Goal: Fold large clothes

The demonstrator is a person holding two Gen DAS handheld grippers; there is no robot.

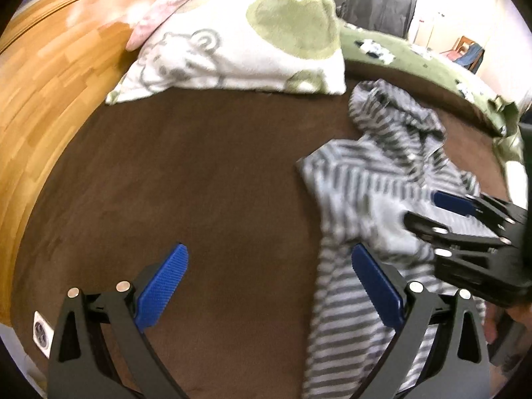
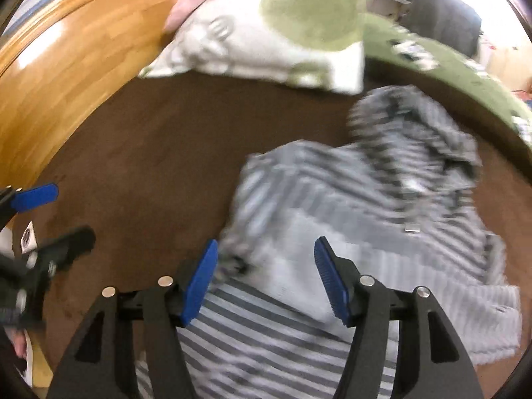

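A grey-and-white striped hooded garment (image 1: 375, 179) lies crumpled on the brown bed sheet (image 1: 183, 183), its hood toward the pillows. My left gripper (image 1: 271, 282) stands wide open just above the sheet; its right pad is over the garment's left edge and nothing sits between its pads. My right gripper (image 2: 266, 279) is open over the middle of the garment (image 2: 349, 206), with cloth below the gap and neither pad pressing on it. From the left wrist view the right gripper (image 1: 432, 214) hovers over the garment's right half. The left gripper (image 2: 53, 219) shows at the left edge of the right wrist view.
A white pillow with green patches (image 1: 239, 43) and a pink one (image 1: 149, 23) lie at the head of the bed. A wooden headboard (image 1: 50, 66) curves along the left. A green blanket (image 1: 415, 56) borders the far right. A wall socket (image 1: 43, 332) sits low at the left.
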